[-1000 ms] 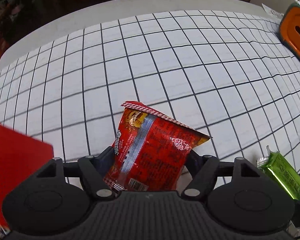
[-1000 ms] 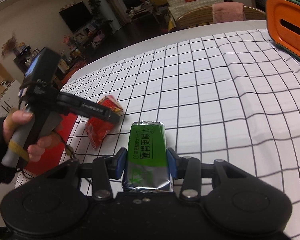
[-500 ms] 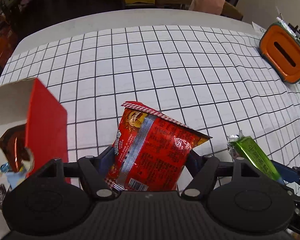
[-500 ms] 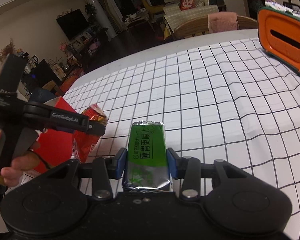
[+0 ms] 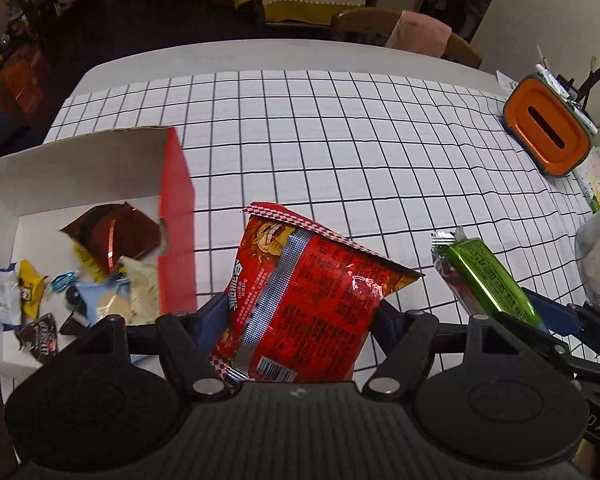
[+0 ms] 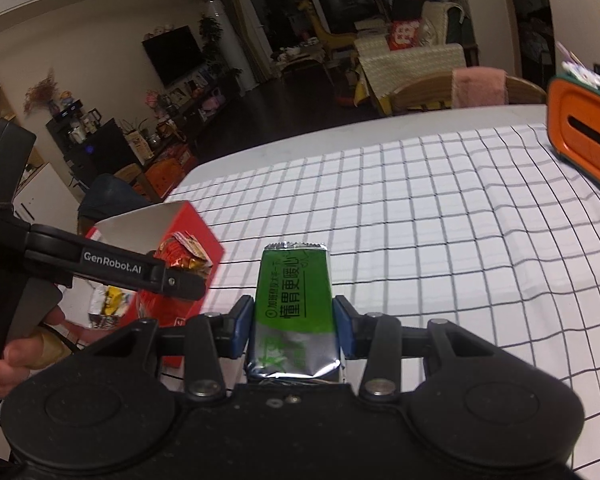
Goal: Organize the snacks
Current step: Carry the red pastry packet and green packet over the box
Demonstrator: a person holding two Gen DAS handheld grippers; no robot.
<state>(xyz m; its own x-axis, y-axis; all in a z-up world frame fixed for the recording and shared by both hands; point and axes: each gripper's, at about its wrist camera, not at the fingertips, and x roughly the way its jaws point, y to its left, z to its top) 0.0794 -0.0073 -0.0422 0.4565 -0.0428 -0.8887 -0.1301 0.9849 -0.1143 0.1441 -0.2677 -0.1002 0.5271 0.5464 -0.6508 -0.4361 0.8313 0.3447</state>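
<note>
Several small snacks already lay in the red box [image 5: 176, 216] left of my fingers, while my left gripper [image 5: 300, 316] clenched the red packet [image 5: 304, 300] and my right gripper [image 6: 294, 320] the green packet [image 6: 294, 292], both not yet boxed.

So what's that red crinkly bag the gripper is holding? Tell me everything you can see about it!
The red snack bag is a shiny, crinkly foil packet with a silver seam strip down its back, small white print, a barcode near the bottom and a red-and-white checked top edge. It is sealed and puffy, tilted with its top leaning away. The left gripper pinches it from both sides, holding it in the air above the checked tablecloth, just right of the open red box of sweets.
</note>
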